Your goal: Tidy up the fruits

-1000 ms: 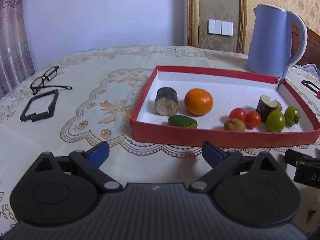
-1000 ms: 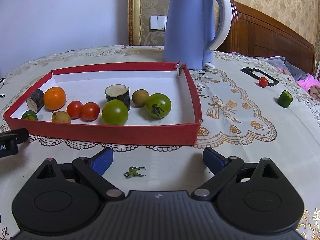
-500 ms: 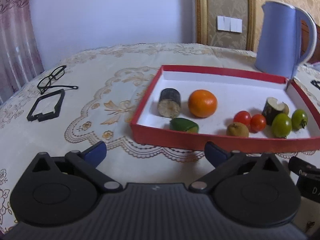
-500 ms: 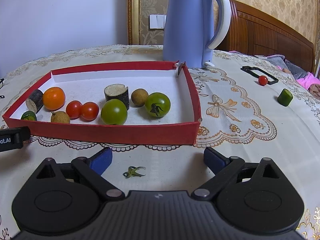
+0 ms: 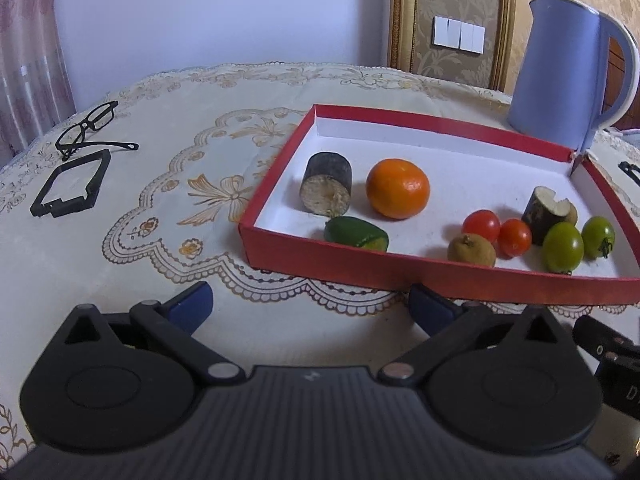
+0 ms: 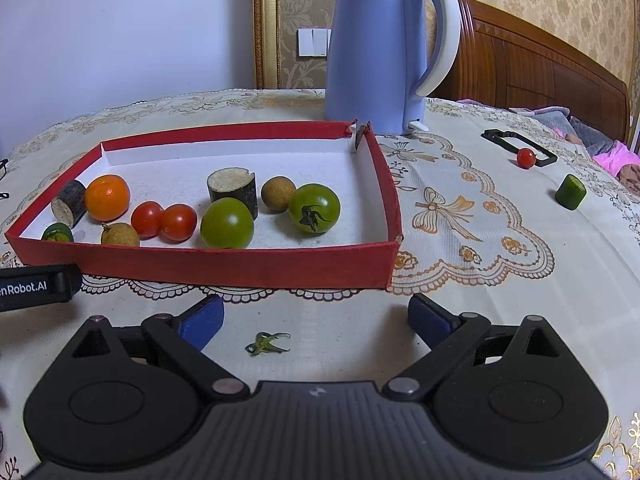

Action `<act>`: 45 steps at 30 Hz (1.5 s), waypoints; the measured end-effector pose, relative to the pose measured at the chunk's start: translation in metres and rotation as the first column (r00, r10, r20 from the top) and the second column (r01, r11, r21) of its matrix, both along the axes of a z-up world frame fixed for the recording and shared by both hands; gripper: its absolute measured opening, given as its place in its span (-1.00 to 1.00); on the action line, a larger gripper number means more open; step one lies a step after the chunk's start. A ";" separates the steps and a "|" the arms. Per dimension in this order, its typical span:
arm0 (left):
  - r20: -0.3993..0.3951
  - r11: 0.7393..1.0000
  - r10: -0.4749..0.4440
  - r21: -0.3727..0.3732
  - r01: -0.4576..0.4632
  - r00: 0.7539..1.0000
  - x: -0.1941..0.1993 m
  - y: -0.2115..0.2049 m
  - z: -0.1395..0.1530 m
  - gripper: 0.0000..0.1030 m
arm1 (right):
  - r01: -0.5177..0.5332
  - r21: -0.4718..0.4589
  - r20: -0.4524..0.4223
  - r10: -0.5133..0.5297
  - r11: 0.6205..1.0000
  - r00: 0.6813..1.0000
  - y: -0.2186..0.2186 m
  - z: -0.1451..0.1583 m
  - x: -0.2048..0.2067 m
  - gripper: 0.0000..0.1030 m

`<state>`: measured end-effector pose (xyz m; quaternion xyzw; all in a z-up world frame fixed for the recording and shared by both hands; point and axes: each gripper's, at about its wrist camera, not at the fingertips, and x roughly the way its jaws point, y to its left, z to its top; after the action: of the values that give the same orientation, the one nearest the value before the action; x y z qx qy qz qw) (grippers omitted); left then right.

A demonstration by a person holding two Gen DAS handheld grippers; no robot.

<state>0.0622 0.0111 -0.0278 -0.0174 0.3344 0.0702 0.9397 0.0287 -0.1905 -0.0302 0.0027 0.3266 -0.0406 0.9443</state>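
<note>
Two grippers: your left gripper [image 5: 308, 304] and right gripper [image 6: 316, 318] both gape, holding nothing.
Writing: "nRobot.AI" on the left gripper's body, left of your right fingers.
Ahead: red tray [image 6: 240, 266].

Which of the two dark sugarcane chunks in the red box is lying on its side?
The sugarcane chunk beside the orange, at: its cut face points sideways. The other chunk stands upright, cut face up, behind the green tomatoes.
</note>
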 end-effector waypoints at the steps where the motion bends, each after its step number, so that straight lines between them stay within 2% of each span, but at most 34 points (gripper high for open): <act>1: 0.002 1.000 0.000 0.004 0.000 1.000 -0.001 0.000 0.000 1.00 | 0.000 0.000 0.000 0.000 1.000 1.000 0.000 0.000 0.000 0.94; 4: 0.007 1.000 -0.005 0.009 0.005 1.000 -0.002 0.001 -0.001 1.00 | -0.001 0.001 0.000 0.001 1.000 1.000 0.000 0.000 0.000 0.94; 8: 0.009 1.000 0.031 -0.001 -0.031 0.999 -0.003 0.013 0.001 1.00 | -0.005 -0.019 0.005 0.005 1.000 1.000 0.004 0.000 -0.001 0.94; 10: 0.005 0.999 0.049 -0.014 -0.049 0.999 -0.002 0.019 0.001 1.00 | -0.015 0.012 -0.001 0.015 1.000 1.000 0.006 0.000 -0.001 0.94; 12: 0.002 0.999 0.041 -0.011 -0.041 0.999 -0.001 0.023 0.000 1.00 | -0.029 0.023 0.001 0.029 0.999 1.000 0.012 0.000 0.000 0.94; 15: 0.003 0.999 0.038 -0.004 -0.038 0.999 -0.001 0.022 0.000 1.00 | -0.040 -0.012 0.001 0.040 0.999 0.999 0.020 0.000 0.001 0.95; 18: 0.000 0.999 0.039 -0.010 -0.039 0.999 0.000 0.022 0.000 1.00 | -0.030 0.018 -0.008 0.030 0.999 1.000 0.016 0.000 0.002 0.99; 45: 0.002 0.999 0.030 -0.014 -0.030 1.000 0.000 0.024 -0.001 1.00 | -0.029 0.010 -0.009 0.029 1.000 1.000 0.017 0.000 0.002 1.00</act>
<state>0.0620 0.0346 -0.0287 -0.0291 0.3335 0.0819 0.9387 0.0306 -0.1734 -0.0302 0.0024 0.3312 -0.0253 0.9432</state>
